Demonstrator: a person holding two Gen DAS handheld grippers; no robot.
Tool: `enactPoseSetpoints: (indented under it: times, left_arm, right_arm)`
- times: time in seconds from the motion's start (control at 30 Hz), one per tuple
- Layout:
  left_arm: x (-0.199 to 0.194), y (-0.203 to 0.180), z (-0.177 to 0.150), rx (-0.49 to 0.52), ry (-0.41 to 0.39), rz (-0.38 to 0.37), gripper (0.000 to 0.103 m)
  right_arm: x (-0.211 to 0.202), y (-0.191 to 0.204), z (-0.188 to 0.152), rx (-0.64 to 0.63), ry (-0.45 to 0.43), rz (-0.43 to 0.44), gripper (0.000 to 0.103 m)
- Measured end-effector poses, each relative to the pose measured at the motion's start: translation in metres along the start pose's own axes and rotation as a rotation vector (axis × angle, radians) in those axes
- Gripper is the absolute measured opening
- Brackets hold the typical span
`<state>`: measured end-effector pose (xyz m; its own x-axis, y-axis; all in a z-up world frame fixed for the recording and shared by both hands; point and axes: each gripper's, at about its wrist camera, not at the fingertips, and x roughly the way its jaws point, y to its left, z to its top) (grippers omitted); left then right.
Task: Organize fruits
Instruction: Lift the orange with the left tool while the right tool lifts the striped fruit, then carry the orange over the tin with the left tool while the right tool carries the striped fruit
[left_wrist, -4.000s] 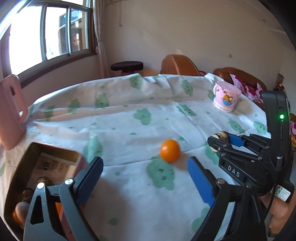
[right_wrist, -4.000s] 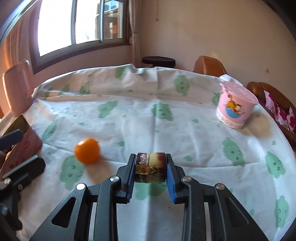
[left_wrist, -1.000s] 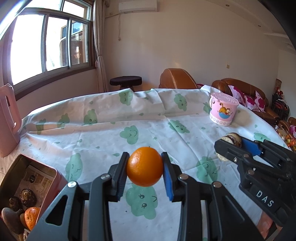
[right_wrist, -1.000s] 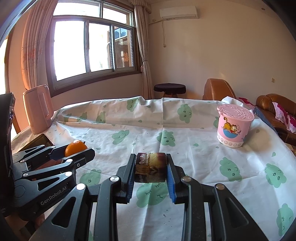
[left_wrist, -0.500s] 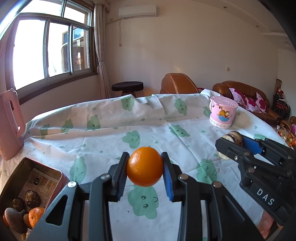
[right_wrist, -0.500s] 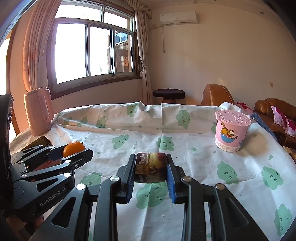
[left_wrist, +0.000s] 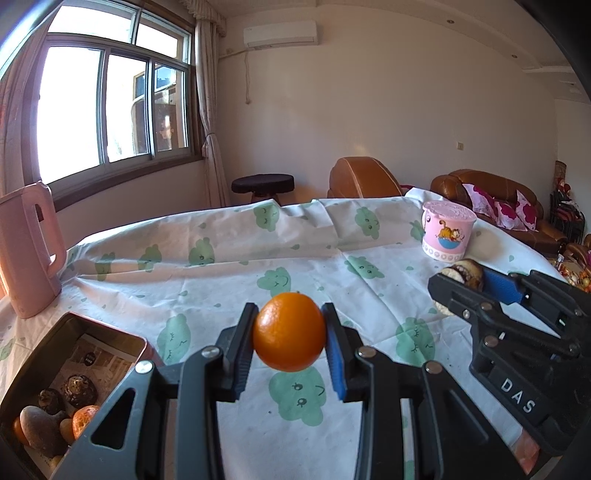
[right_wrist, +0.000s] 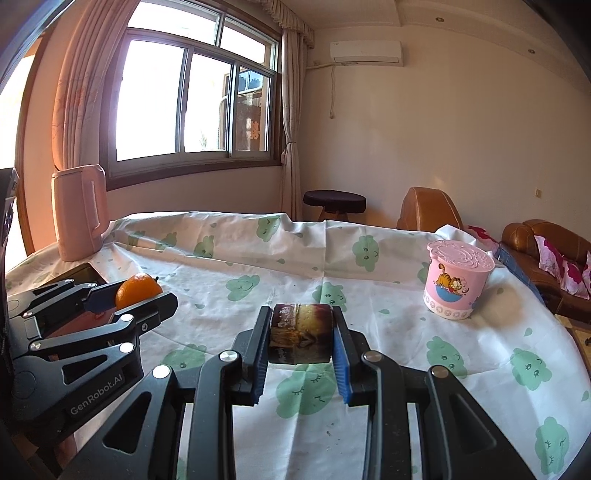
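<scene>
Orange fruit (left_wrist: 290, 331) clamped in left tool (left_wrist: 290, 345); right tool (right_wrist: 300, 341) grips a brown block (right_wrist: 300, 332).

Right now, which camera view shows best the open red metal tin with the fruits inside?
The left wrist view: the open red metal tin sits at lower left, its inside visible with several fruits. The right wrist view shows only a dark corner of it behind the left gripper, contents hidden.

Each camera sits just behind its own jaws, looking forward and slightly down across the table (left_wrist: 229, 266) toward the window (right_wrist: 192, 107). Both views share the pink cup (left_wrist: 447, 230) and the pitcher (right_wrist: 79, 212).
</scene>
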<state>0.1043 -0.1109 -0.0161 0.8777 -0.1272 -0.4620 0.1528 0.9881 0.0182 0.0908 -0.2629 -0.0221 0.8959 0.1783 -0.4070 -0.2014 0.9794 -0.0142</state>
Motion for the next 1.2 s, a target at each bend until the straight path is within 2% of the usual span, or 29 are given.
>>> enactPoseSetpoints:
  times: [0.4, 1.2]
  left_arm:
    - [-0.017, 0.023, -0.011, -0.028, 0.012, -0.001, 0.036]
    - [-0.071, 0.116, -0.024, -0.100, -0.041, 0.149, 0.036]
  right_arm:
    - [-0.002, 0.034, 0.001, -0.025, 0.014, 0.059, 0.032]
    - [-0.010, 0.131, 0.026, -0.117, 0.000, 0.236, 0.032]
